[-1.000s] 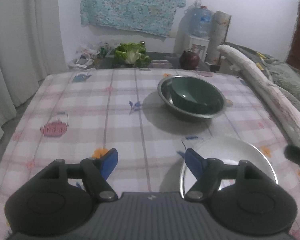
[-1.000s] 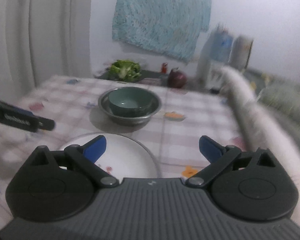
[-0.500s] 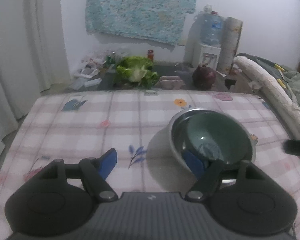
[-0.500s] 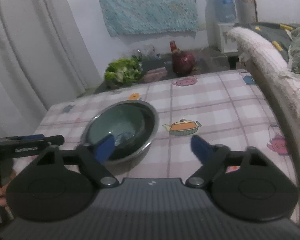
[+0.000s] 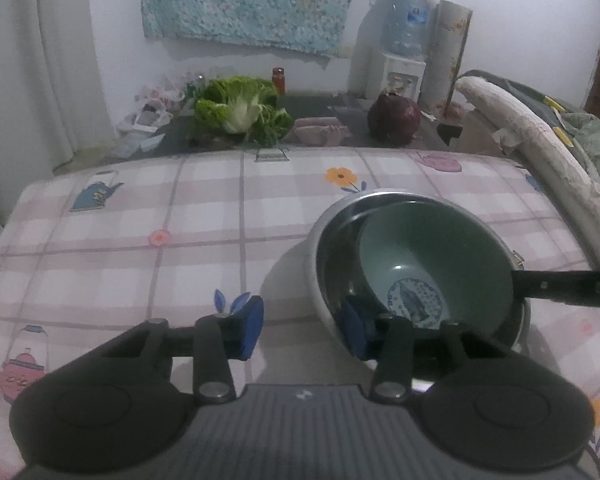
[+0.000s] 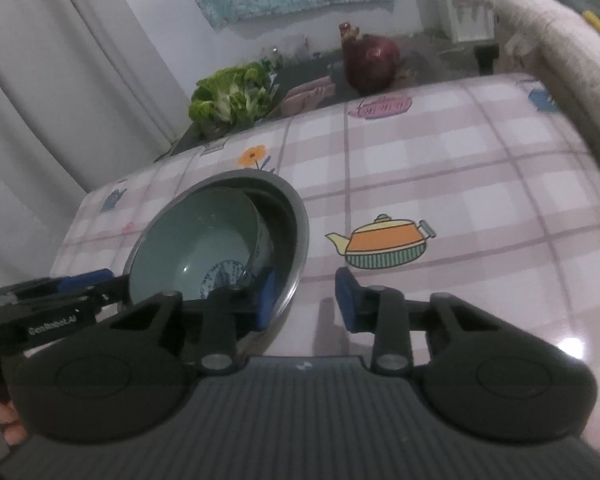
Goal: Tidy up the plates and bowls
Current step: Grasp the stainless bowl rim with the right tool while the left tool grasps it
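A green ceramic bowl [image 5: 432, 256] with a blue pattern at its bottom sits tilted inside a larger steel bowl [image 5: 328, 236] on the checked tablecloth. My left gripper [image 5: 302, 326] is open; the steel bowl's left rim stands between its fingers. My right gripper [image 6: 306, 300] is open; the steel bowl's [image 6: 296, 216] right rim stands between its fingers, with the green bowl [image 6: 196, 236] to the left. Its arm shows as a black bar at the right of the left wrist view.
The table [image 5: 140, 248] carries only the bowls in these views. Behind it are a lettuce [image 5: 240, 110], a red cabbage [image 5: 394, 122] and a water dispenser [image 5: 400, 60]. A padded rail [image 5: 540, 152] runs along the right side.
Both grippers moved forward from over the white plate to the stacked bowls and came down at the steel bowl's opposite rims. The plate has left both views.
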Demonstrator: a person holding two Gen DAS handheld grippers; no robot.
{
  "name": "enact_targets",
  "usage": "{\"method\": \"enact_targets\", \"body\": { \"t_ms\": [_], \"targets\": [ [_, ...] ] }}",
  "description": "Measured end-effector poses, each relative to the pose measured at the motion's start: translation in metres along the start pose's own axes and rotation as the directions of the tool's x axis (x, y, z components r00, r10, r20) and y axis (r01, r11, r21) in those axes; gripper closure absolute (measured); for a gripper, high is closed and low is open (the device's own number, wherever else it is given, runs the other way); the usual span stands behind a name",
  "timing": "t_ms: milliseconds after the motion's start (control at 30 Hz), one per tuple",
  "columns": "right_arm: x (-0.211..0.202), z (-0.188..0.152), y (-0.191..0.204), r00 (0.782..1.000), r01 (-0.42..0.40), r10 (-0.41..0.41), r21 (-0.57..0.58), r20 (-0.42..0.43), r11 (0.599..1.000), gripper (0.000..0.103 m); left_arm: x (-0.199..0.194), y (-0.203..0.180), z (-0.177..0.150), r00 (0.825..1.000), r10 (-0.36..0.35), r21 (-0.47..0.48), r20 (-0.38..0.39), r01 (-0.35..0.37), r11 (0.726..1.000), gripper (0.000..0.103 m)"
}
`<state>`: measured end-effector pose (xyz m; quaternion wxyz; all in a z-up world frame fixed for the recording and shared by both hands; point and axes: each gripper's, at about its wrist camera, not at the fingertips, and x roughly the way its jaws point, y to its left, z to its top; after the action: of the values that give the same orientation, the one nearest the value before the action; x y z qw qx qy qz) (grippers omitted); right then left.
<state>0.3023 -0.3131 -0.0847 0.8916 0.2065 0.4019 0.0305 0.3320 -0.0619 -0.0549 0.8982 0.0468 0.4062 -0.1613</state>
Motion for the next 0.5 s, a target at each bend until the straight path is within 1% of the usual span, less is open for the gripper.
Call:
{"method": "enact_targets", "body": {
  "t_ms": [67,167,200,267,367,500],
  "targets": [
    [0.005,0.002,0.0,1.0,-0.009,0.01,0.007,-0.01,1.0,0.079,0.004,0.0,0.0,1.0,-0.009,-0.001,-0.009,0.009,1.0,0.063],
    [0.013,0.005,-0.001,0.999,-0.023,0.024,0.02,-0.023,1.0,0.084,0.011,0.001,0.001,0.999,-0.044,-0.023,-0.03,0.043,0.999,0.071],
    [0.016,0.006,-0.002,0.999,-0.032,0.033,0.03,-0.028,0.999,0.085,0.012,0.001,0.002,0.998,-0.053,-0.033,-0.033,0.052,0.998,0.075],
    [0.019,0.006,-0.003,0.998,-0.052,0.054,0.046,-0.033,0.998,0.091,0.013,0.0,0.002,0.997,-0.068,-0.045,-0.033,0.067,0.997,0.083],
    [0.019,0.005,0.0,0.998,-0.049,0.05,0.035,-0.031,0.998,0.091,0.011,-0.002,0.002,0.998,-0.057,-0.049,-0.033,0.056,0.997,0.084],
    [0.015,0.004,-0.003,0.998,-0.055,0.057,0.048,-0.04,0.997,0.091,0.006,-0.001,-0.001,0.996,-0.076,-0.063,-0.045,0.073,0.995,0.084]
  ]
}}
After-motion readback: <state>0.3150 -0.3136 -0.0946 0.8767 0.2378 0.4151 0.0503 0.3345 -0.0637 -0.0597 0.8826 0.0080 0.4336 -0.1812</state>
